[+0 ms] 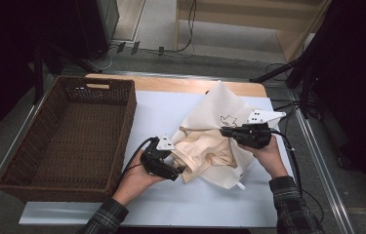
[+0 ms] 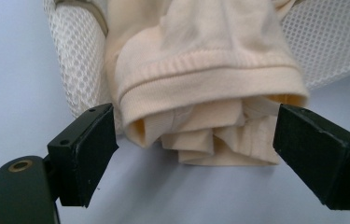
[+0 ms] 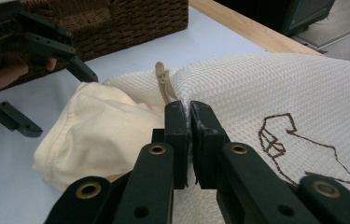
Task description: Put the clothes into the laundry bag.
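Cream garment (image 1: 205,151) sits half inside the mesh bag (image 1: 219,109) mid-surface, folded end sticking out. Right gripper (image 1: 225,130) clenched on the bag's rim, holding it. Left gripper (image 1: 180,169) jaws spread around the garment end, not gripping. Stuffing unfinished; basket (image 1: 68,185) empty.

The mesh bag (image 3: 275,93), right of centre in the right gripper view, is off-white netted cloth with a fine honeycomb weave, matt, with a brown stitched figure. Its edge carries a tan zip strip. The garment (image 2: 200,79), filling the upper middle of the left gripper view, is soft cream knit cloth, matt, with a ribbed hem. The jaws at the bottom of both gripper views are black matt plastic with brass-coloured rivets. The basket (image 1: 68,136) at the left of the high view is dark brown woven wicker, rough. The table cover (image 1: 171,200) looks smooth, pale and matt; a light wooden edge (image 1: 180,84) shows above it.
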A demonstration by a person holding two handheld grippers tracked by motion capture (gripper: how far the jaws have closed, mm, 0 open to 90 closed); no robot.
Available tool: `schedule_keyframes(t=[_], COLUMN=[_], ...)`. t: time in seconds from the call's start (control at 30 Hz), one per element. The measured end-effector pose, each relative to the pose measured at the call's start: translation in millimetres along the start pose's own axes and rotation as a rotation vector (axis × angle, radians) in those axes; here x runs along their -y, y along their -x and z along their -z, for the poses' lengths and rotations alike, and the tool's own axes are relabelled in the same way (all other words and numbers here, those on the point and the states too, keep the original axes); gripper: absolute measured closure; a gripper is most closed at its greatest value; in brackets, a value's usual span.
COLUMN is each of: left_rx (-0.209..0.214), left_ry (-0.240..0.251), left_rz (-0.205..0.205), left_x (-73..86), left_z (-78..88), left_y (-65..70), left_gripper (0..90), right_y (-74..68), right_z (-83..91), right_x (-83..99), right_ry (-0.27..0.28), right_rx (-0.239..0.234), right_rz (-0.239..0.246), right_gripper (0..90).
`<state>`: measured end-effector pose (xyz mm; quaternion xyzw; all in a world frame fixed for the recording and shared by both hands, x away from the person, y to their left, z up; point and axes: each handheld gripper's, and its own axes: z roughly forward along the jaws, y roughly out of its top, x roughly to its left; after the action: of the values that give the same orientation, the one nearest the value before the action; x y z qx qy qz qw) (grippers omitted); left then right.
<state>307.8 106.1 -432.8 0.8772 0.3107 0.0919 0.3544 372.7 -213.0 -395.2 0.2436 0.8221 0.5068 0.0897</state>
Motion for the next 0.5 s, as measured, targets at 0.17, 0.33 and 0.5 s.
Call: schedule_keyframes(t=[0.17, 0.33, 0.5], left_rx=[-0.017, -0.014, -0.015], left_ry=[-0.003, 0.044, 0.058], left_rz=[0.015, 0.013, -0.002], left_x=[4.7, 4.4, 3.3], left_z=[-2.9, 2.4, 5.6], left_y=[-5.9, -7.1, -6.9], left_gripper=[21.6, 40.4, 64.6], right_y=[-0.5, -0.6, -0.2], right_z=[-0.2, 0.8, 0.9], right_x=[0.3, 0.7, 1.7], right_ry=[-0.004, -0.008, -0.008], right_rx=[0.001, 0.003, 0.002], right_rz=[0.002, 0.002, 0.0], right_gripper=[86.5, 86.5, 86.6])
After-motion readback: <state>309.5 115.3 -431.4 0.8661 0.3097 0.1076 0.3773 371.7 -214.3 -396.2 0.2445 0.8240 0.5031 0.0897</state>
